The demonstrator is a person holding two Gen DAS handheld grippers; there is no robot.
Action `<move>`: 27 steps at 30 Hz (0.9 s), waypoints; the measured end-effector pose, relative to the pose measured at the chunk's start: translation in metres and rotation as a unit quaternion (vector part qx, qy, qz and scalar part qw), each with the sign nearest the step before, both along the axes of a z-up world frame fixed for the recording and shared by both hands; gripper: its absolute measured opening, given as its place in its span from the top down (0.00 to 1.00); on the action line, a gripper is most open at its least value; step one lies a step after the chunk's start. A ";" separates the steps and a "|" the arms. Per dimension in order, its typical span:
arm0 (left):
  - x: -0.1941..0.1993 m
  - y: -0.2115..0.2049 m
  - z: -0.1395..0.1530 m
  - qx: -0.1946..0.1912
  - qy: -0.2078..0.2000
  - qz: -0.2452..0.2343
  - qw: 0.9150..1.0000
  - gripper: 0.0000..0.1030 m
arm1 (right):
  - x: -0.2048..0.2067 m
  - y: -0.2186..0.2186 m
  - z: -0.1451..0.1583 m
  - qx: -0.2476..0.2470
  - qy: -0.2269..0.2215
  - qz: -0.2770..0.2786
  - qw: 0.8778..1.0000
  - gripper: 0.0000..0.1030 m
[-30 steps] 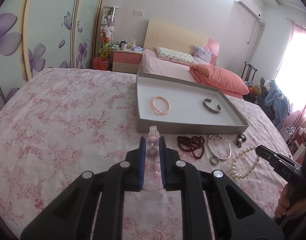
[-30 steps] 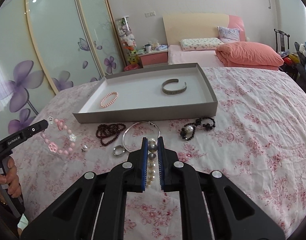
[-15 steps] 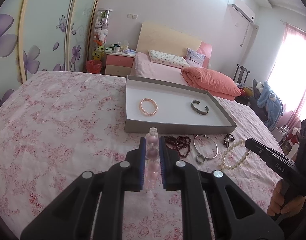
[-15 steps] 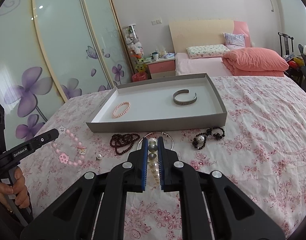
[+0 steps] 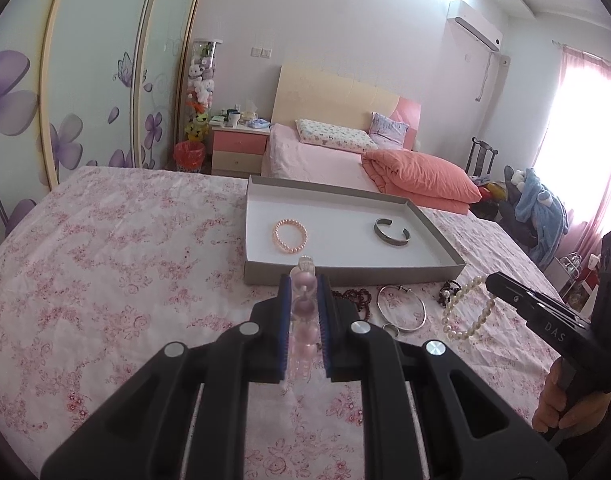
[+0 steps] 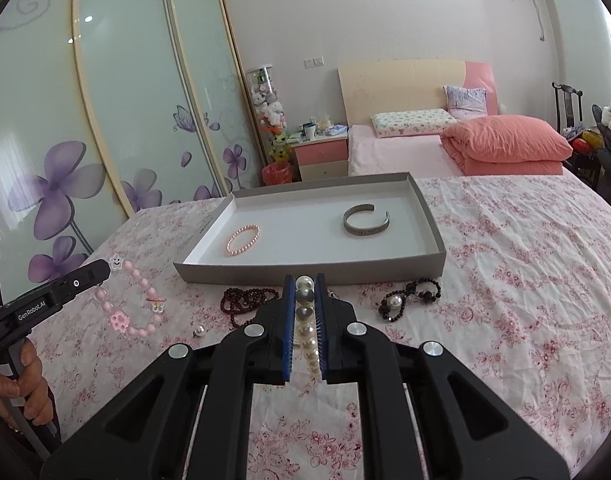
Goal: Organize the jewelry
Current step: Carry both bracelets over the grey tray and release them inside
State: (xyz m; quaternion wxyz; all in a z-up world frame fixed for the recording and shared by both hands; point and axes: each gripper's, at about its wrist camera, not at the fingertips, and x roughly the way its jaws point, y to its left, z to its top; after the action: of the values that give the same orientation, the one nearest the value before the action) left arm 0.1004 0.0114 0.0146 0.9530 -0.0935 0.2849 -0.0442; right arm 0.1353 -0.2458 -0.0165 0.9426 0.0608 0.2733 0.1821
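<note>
Now both grippers hold beads: left gripper pink beads, right gripper pearls; tray lies just ahead, w/ left nearer

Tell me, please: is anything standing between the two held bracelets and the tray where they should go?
Nothing visible blocks them. Only the low front wall of the tray lies ahead of the pink bracelet and the pearl bracelet; both hang above it.

Under my jaws spreads a pink floral bedspread. On it, farther off, sits a shallow grey tray. Nearer, along the tray's front wall, lie dark red beads at left, a black bead bracelet at right, and a silver hoop and small ring between.
</note>
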 end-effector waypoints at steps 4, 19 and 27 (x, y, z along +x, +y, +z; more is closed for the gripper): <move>0.000 -0.008 0.005 0.017 -0.011 0.006 1.000 0.87 | -0.001 0.000 0.005 -0.011 -0.020 -0.007 1.000 0.90; 0.014 -0.046 0.019 0.115 -0.047 0.028 0.992 0.87 | 0.012 -0.003 0.025 -0.040 -0.086 -0.031 0.995 0.90; 0.036 -0.055 0.020 0.139 -0.045 0.047 0.988 0.87 | 0.028 -0.005 0.028 -0.041 -0.093 -0.033 0.994 0.90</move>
State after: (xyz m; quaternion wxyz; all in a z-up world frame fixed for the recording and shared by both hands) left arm 0.1360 -0.0436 0.0350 0.9696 0.0288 0.2402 0.0362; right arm 0.1629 -0.2504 0.0113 0.9711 0.0140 0.1891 0.1448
